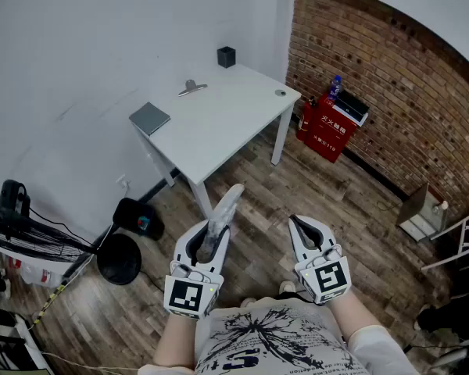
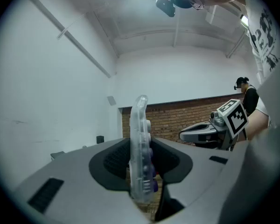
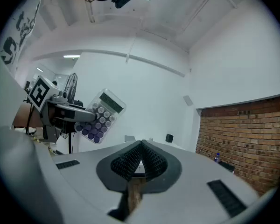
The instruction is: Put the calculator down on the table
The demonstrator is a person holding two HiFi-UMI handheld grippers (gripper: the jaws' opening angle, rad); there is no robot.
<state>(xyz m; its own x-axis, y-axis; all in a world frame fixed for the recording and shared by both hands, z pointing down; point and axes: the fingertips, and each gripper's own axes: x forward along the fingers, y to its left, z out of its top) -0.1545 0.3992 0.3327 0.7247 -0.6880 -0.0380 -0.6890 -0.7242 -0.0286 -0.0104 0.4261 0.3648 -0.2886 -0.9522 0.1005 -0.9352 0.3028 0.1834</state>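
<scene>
Clear plastic is what the calculator (image 2: pixel 141 148) is made of: a thin, flat, see-through slab with round purple and pale keys and a dark display strip, seen face-on from the right gripper view. It is clamped on edge between the ribbed dark pads of the left hand-held gripper (image 1: pixel 213 230), keys turned toward the right side. It is held in the air above the wood-plank floor (image 1: pixel 320 186), not over any surface.

Its long axis runs along the jaws and out past their tips, aimed at the near corner of the white worktop (image 1: pixel 219 123). The worktop lies ahead of the left hand-held gripper and well apart from it, with bare floor between. That forward gap is judged to be what the coming move must close, after which the slab would have to be rolled from edge-on to flat. The left hand is the nearer one and carries the load.

The right hand-held gripper (image 1: pixel 298 223) is empty, its 2 jaws pressed together. The worktop is smooth and matt, on slim white legs. A grey pad (image 1: pixel 149 118), a small metal item (image 1: pixel 191 89) and a small black cube (image 1: pixel 226 56) are set along its far side.
</scene>
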